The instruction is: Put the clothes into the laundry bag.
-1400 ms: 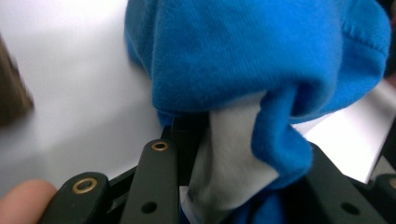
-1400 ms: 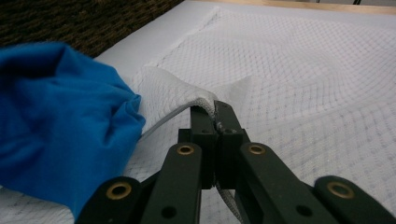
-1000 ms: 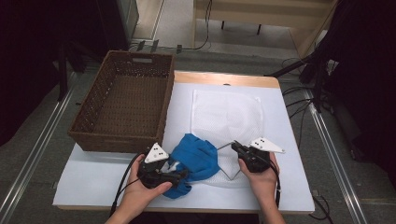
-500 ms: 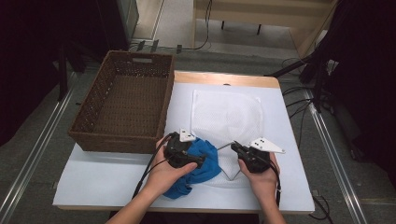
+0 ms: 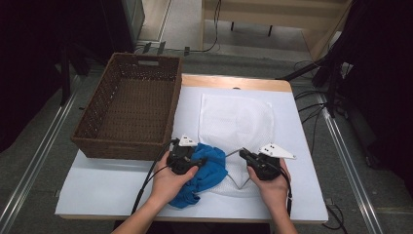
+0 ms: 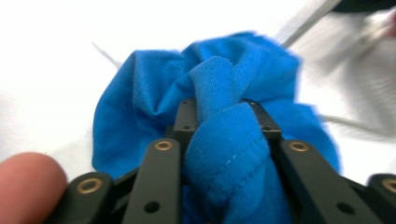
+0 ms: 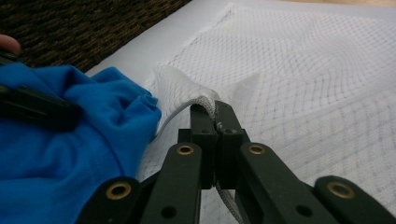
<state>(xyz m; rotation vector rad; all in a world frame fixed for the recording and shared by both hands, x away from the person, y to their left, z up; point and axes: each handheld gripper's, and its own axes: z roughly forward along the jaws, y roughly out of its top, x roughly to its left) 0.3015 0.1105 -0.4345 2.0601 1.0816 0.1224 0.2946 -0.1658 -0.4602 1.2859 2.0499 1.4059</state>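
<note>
High view: fixed overhead, facing forward and down across the whole table (image 5: 122, 190). Left gripper view: very close, along its jaws onto the blue cloth (image 6: 219, 116). Right gripper view: close and low over the white mesh bag (image 7: 303, 74), sharing that cloth at its left.

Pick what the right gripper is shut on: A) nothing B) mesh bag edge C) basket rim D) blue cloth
B: in the right gripper view the right gripper is shut on the lifted, corded edge of the mesh bag; the blue cloth sits in the left gripper.
</note>
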